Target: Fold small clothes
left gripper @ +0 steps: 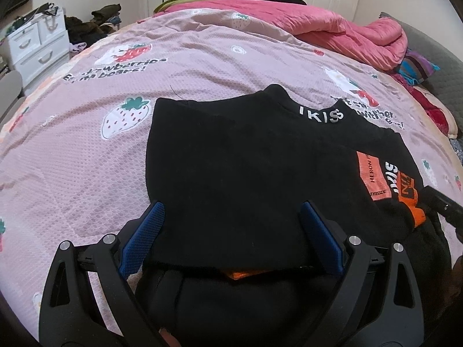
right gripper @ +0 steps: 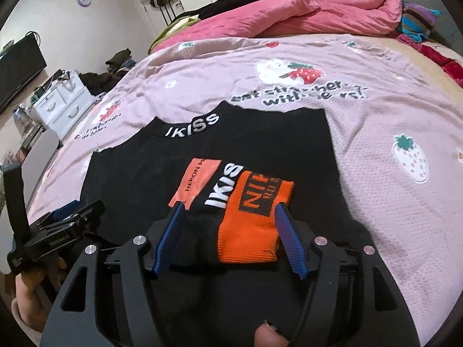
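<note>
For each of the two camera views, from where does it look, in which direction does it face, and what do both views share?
Left wrist view: sits on the left hand-held gripper, facing forward over the black top toward the wardrobe; its open blue fingers straddle the folded edge, and the right hand-held gripper enters at the right edge.
Right wrist view: sits on the right hand-held gripper, open around the orange cuff; the left hand-held gripper and a hand show at left.
Shared: black top, strawberry bedsheet, pink quilt.
</note>
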A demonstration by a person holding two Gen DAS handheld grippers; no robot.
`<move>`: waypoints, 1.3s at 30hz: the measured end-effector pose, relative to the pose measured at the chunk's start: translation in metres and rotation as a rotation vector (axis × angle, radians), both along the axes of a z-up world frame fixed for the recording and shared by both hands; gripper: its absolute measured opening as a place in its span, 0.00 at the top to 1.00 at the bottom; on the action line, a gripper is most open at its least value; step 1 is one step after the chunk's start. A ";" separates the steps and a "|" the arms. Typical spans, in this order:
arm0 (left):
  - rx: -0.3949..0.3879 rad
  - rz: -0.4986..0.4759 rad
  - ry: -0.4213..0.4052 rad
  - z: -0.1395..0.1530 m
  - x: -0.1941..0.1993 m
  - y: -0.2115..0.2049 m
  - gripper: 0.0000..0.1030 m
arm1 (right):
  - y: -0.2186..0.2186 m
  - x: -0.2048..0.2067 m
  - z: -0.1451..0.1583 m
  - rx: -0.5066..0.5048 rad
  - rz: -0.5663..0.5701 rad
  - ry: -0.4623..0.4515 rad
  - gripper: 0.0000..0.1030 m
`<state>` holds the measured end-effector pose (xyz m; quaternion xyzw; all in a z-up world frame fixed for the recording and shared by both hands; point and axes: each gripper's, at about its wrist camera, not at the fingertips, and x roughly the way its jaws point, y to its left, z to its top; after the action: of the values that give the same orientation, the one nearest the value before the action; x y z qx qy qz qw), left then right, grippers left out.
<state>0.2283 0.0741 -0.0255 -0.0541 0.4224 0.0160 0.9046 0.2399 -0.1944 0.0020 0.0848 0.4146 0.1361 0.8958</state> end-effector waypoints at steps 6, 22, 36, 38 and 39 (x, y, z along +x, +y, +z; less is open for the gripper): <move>-0.035 -0.010 -0.051 0.015 -0.008 -0.005 0.14 | -0.003 -0.003 0.005 -0.011 -0.009 -0.027 0.30; -0.030 0.027 -0.105 0.033 -0.021 -0.003 0.09 | 0.000 -0.013 0.020 -0.005 0.002 -0.083 0.09; -0.002 0.018 -0.130 0.043 -0.032 -0.010 0.09 | -0.015 -0.022 0.028 0.040 -0.036 -0.097 0.07; 0.004 0.011 -0.134 0.044 -0.035 -0.013 0.09 | -0.018 -0.023 0.030 0.056 -0.038 -0.099 0.07; 0.009 0.005 -0.135 0.045 -0.036 -0.015 0.09 | -0.018 -0.024 0.032 0.054 -0.040 -0.106 0.07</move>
<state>0.1923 0.0591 0.0192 -0.0522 0.3601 0.0165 0.9313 0.2155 -0.2124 0.0342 0.1101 0.3611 0.1335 0.9163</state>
